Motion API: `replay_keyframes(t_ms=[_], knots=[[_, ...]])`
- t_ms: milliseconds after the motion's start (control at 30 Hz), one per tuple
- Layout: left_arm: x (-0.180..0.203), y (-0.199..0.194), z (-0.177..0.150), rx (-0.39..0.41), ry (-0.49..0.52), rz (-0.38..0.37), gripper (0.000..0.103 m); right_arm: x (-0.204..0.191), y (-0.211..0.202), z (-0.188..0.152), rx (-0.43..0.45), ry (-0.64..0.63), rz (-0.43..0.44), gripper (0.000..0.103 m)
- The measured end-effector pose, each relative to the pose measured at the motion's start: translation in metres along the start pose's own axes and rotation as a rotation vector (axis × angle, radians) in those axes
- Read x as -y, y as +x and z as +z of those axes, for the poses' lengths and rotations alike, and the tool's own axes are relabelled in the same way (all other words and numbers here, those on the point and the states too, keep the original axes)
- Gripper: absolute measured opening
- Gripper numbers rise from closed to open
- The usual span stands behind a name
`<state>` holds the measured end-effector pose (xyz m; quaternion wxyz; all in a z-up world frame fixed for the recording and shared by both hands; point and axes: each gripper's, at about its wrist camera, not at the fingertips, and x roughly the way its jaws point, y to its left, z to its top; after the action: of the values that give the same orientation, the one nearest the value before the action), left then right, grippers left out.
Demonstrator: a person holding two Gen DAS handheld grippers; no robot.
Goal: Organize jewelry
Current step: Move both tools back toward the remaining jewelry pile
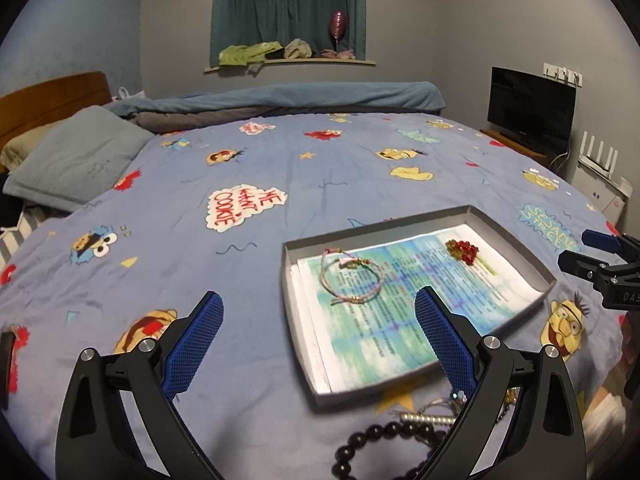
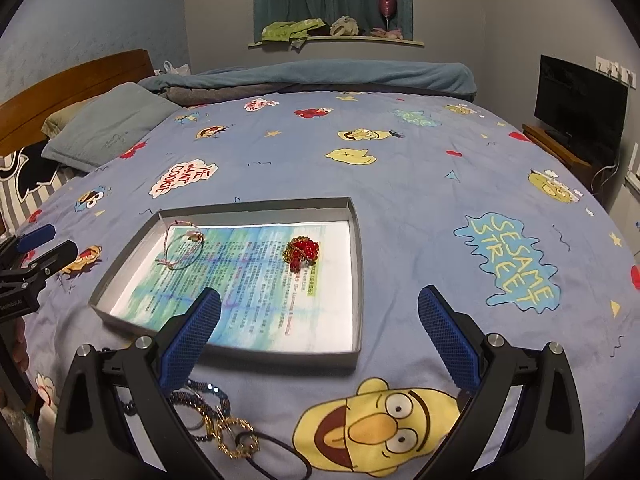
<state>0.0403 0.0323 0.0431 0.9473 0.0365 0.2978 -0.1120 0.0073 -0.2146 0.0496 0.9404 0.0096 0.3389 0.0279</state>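
Observation:
A shallow grey box (image 1: 516, 240) (image 2: 358, 264) lined with printed paper lies on the bed. In it are a pink cord bracelet (image 1: 352, 278) (image 2: 184, 248) and a red beaded piece (image 1: 464, 252) (image 2: 302, 252). A pile of loose jewelry lies on the bedspread in front of the box: black beads (image 1: 372, 436), a silver chain (image 1: 424, 418), a gold chain (image 2: 232, 432) and a black cord (image 2: 280, 456). My left gripper (image 1: 318, 340) is open and empty, above the box's near left corner. My right gripper (image 2: 320, 334) is open and empty, above the box's near edge.
The bed has a blue Sesame Street bedspread (image 1: 280, 168). A pillow (image 1: 76, 156) and a headboard (image 1: 48, 96) are at the left, a folded blanket (image 1: 280, 100) at the back. A TV (image 1: 532, 104) stands to the right of the bed.

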Motion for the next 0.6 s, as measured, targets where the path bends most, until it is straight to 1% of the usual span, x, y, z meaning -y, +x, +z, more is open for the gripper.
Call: replay_keyframes(t_ms=[300,600], knots=[[0.000,-0.013,-0.014,-0.010,0.005,0.009,0.096,-0.005,-0.009,-0.014,0.003,-0.042,0.006,0.097],[-0.004,-0.017,-0.031,-0.022,0.000,0.019,0.096,0.000,-0.006,-0.033,-0.032,-0.019,0.032,0.098]])
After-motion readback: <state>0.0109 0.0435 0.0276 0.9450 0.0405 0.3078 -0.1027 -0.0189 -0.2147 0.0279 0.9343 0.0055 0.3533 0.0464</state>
